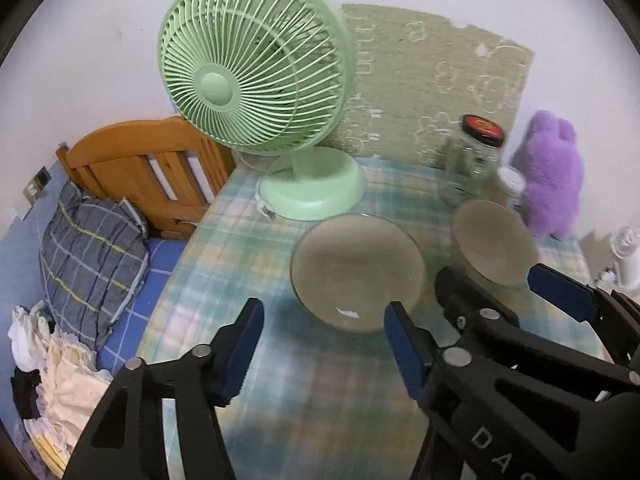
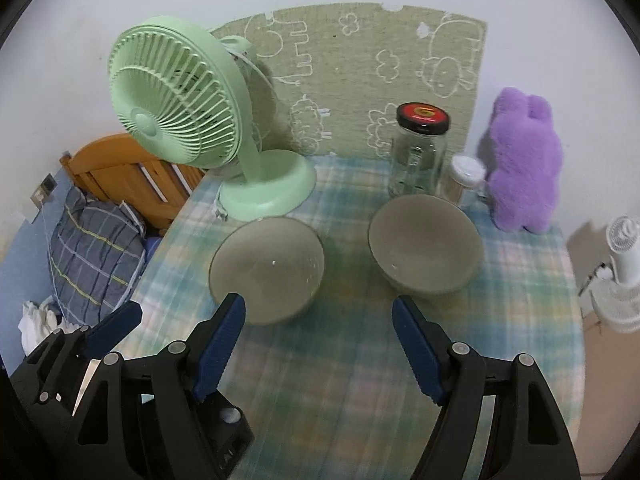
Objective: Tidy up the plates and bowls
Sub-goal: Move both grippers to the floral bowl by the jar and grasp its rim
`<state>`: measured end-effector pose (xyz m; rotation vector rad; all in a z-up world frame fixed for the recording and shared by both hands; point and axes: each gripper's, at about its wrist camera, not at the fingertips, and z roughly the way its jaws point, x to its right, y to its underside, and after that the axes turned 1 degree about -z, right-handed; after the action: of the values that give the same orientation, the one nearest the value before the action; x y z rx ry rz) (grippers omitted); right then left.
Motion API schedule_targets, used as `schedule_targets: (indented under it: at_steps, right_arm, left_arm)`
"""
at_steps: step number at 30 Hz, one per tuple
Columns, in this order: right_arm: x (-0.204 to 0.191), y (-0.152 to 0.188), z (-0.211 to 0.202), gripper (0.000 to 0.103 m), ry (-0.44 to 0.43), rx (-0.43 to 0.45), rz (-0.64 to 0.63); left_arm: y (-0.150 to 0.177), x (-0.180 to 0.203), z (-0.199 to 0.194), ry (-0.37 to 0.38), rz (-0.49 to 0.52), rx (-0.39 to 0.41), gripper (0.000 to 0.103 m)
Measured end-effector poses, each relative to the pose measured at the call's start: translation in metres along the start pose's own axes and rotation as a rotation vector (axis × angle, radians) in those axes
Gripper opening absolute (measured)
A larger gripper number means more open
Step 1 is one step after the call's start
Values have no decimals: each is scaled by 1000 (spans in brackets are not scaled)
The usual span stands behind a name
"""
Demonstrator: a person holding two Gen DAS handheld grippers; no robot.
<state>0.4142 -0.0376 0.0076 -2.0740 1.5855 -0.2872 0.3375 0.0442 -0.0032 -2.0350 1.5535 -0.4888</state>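
Two grey-green bowls stand upright side by side on a plaid tablecloth. The left bowl (image 1: 356,272) (image 2: 267,268) sits just past my left gripper (image 1: 324,320), which is open and empty. The right bowl (image 1: 494,244) (image 2: 426,244) stands further right. My right gripper (image 2: 318,316) is open and empty, hovering in front of the gap between the bowls. In the left wrist view the right gripper (image 1: 492,284) reaches in from the right, close under the right bowl.
A green desk fan (image 1: 256,76) (image 2: 180,92) stands behind the left bowl. A glass jar with a black lid (image 2: 418,152), a small white-lidded jar (image 2: 464,178) and a purple plush toy (image 2: 524,160) stand behind the right bowl. A bed with a pillow (image 1: 92,248) lies left of the table.
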Motion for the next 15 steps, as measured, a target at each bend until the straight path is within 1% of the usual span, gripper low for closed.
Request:
schedule_targets:
  at_steps: [4,5,8,11,13,15]
  right_arm:
    - [2,-16,31,69,-28,-21,4]
    - [2,-19,35,69,-32,-20,3]
    - [3,-26,51,63,-40,-28,-1]
    - [5,-33,69,59,-51,-42,4]
    - [5,-36,80,53,-57,-52,6]
    - [3,-38,90,52,-59,-62,1]
  left_arm:
    - [-12,-3,22,-18,-34,-8,56]
    - [-15,-3,28,-22,-37,-10,54]
    - [-21,-2,42,-32,-35,-19,49]
    - [-25,-2,56,-36,-37,-34,47]
    - [-27,-4,65,-38,-42,-42,46]
    - [-27,-6,74,-35,-49,-50,42]
